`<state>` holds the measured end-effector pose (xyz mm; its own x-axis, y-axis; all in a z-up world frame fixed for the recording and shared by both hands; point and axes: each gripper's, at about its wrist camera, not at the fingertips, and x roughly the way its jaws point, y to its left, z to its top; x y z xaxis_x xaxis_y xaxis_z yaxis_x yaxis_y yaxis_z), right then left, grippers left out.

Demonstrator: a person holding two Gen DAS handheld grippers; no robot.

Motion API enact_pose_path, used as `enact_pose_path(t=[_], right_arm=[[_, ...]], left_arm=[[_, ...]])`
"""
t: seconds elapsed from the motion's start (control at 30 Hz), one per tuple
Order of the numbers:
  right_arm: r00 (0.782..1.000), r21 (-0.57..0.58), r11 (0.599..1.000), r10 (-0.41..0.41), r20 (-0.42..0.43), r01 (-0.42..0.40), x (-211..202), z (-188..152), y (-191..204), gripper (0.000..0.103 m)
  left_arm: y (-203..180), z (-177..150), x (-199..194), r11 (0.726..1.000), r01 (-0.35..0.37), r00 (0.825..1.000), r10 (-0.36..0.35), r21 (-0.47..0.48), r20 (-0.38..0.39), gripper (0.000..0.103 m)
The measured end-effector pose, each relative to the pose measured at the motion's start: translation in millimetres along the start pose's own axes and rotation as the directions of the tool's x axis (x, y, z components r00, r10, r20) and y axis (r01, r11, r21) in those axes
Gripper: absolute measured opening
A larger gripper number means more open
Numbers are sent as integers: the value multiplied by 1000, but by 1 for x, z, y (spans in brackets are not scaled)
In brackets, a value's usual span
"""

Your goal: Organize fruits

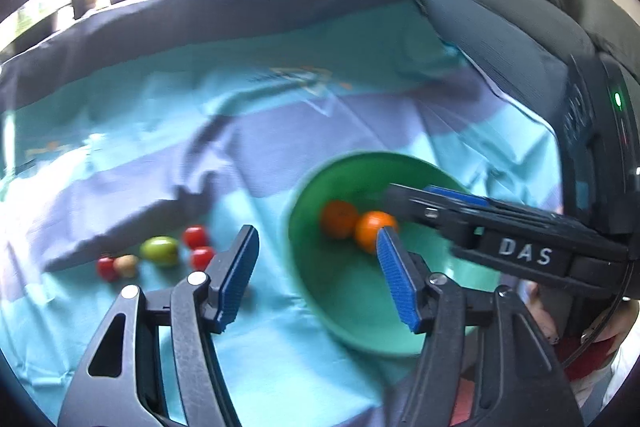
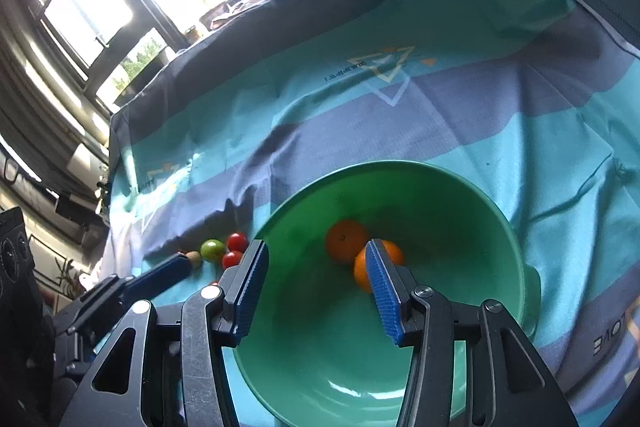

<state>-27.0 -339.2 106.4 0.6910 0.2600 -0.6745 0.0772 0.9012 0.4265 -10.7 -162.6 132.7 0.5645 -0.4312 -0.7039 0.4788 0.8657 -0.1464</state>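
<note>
Your left gripper (image 1: 316, 275) has its jaws spread with nothing between them, straddling the near rim of the green bowl (image 1: 308, 267); your right gripper (image 2: 316, 291) is likewise spread and empty, hanging over the bowl's inside. Just past the right jaws lie two oranges (image 2: 347, 241), touching each other on the bowl's floor, one partly hidden behind the right-hand blue pad. In the left wrist view the right gripper's fingers reach across the far side of the bowl, close to your left jaws, so the two tools could knock together if you swing either one sideways. The fruit that looks left to gather sits outside the bowl on the striped cloth (image 1: 248, 367), to the left of the left jaws and well apart from the right ones: a green fruit (image 1: 160, 251), three small red fruits (image 1: 195, 237), and a pale brownish one (image 1: 126, 265) beside the leftmost red. They are small, round and bunched, so a careless closing could squirt one away or roll its neighbours across the cloth. The left jaws also hang close enough to the rim that a low sweep toward the cluster might tip or shove the bowl.
</note>
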Motion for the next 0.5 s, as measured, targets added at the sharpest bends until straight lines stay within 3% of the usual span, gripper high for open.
enact_pose_path(t=[0.17,0.4,0.5], right_arm=[[999,-15,999,-36,41,37,6,1,17,51],[995,-70,995,-61,78,67,15,-3,39,51],[992,-75,994,-66,103,74,20,-5,48,52]], left_arm=[[51,-13,-14,984,-121,992,124,-131,21,66],[103,-23,-6,956,-146,989,141,-254,-39,66],[105,-28,0,955,-163,986,151,-247,-67,66]])
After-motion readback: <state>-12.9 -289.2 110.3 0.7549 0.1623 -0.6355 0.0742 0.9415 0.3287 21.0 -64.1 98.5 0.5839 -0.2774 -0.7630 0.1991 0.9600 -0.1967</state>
